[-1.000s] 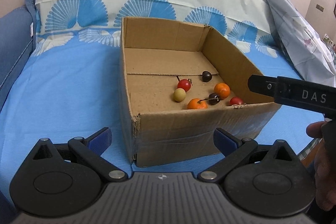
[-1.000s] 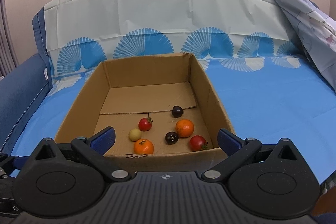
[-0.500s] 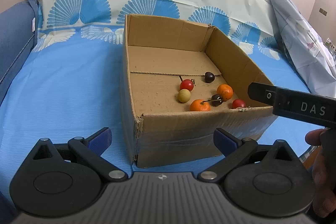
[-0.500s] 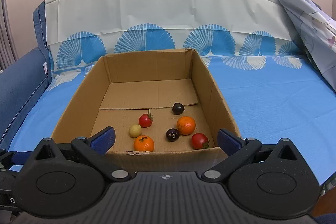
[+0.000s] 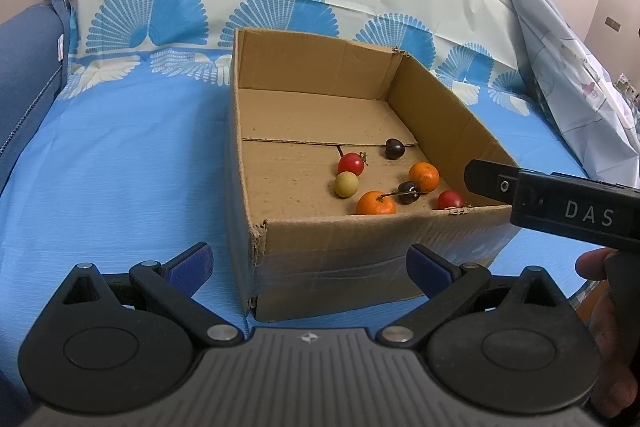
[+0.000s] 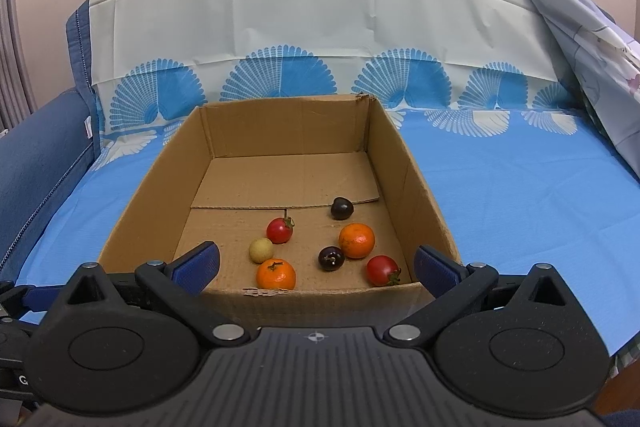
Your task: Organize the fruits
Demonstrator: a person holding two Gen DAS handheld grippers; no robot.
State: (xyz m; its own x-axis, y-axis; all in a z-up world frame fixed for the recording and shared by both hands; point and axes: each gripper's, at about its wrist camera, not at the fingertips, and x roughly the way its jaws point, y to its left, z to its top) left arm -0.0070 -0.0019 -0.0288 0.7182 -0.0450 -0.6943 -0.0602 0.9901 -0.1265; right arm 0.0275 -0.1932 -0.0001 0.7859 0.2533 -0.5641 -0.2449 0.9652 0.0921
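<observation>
We see an open cardboard box (image 6: 280,131) sitting on a blue cloth (image 6: 520,195) with a fan pattern. All seven small fruits lie on the box floor, gathered toward its near wall. Two oranges (image 6: 276,273) (image 6: 356,240) are the largest; between them sits a dark cherry (image 6: 331,258), and a second dark cherry (image 6: 341,208) lies farther toward the middle of the box. A red tomato (image 6: 279,230) rests just beside a pale yellow fruit (image 6: 261,249), and another red tomato (image 6: 383,270) lies in the near right corner of the box. Our right gripper (image 6: 316,263) hovers at the near wall of the box, jaws spread wide and holding nothing. Our left gripper (image 5: 310,263) hangs before the box's near left corner, likewise spread wide and empty.
</observation>
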